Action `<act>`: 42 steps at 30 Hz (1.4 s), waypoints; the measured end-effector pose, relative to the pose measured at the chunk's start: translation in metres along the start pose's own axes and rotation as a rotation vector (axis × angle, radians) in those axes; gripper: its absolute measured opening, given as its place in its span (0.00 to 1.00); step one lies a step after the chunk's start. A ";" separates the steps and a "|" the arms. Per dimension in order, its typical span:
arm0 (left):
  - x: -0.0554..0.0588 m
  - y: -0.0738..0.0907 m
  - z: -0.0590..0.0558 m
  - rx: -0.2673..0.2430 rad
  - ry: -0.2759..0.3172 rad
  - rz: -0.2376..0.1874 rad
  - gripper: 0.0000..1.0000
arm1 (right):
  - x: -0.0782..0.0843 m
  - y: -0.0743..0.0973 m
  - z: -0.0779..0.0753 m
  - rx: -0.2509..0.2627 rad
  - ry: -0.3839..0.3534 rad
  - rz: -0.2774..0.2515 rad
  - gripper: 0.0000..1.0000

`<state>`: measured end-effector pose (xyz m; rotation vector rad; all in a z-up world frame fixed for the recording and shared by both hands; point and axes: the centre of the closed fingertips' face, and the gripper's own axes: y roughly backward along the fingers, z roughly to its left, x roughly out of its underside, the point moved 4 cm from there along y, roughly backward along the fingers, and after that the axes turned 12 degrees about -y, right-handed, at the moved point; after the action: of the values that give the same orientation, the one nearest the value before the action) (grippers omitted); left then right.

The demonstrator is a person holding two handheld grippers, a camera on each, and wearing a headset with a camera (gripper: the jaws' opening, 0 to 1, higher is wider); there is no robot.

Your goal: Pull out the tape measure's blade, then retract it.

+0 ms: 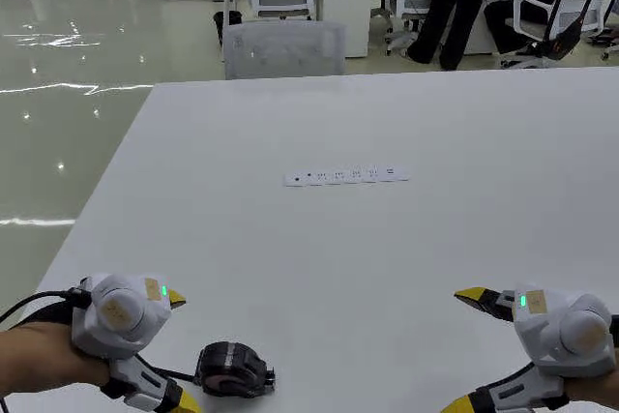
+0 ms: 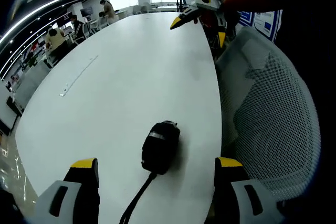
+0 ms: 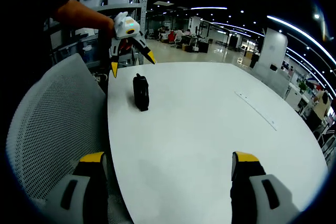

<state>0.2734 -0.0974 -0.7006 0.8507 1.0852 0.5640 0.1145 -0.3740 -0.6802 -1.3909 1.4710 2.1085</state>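
Head view. Tape measure (image 1: 232,368) flat on the white bench (image 1: 387,258), at its near edge. Left gripper (image 1: 180,350) just beside the tape measure, jaws wide and holding nothing. Right gripper (image 1: 462,349) well apart from the tape measure on its other side, jaws equally wide, also empty. Beyond the tape measure, a pale strip (image 1: 345,177) with small dark marks, too small to read.

Left gripper view. Tape measure just ahead of the yellow-tipped jaws and between their lines, untouched. Black strap (image 2: 137,198) trailing from it back toward the jaws. Best start, judged from here: close squarely across the case, not on the strap, and pin it down, leaving the blade's end free. Paler patch on the case, no legible brand.

Right gripper view. Tape measure far ahead, beside the left gripper. Bring these jaws close, narrow them, pinch only the blade's end tab, pull straight and level. Feed back slowly to avoid a snap. No readable writing.
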 end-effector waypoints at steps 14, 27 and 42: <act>-0.009 -0.028 -0.003 0.127 -0.118 0.092 0.76 | -0.044 -0.047 0.010 -0.090 0.065 0.015 1.00; -0.009 -0.060 -0.006 0.160 -0.145 0.128 0.54 | -0.060 -0.100 0.039 -0.218 0.117 0.034 0.99; -0.001 -0.074 -0.006 0.167 -0.140 0.161 0.35 | -0.067 -0.158 0.042 -0.241 0.062 0.070 0.88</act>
<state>0.2668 -0.1382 -0.7621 1.1147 0.9498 0.5441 0.2260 -0.2430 -0.7224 -1.5191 1.3406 2.3726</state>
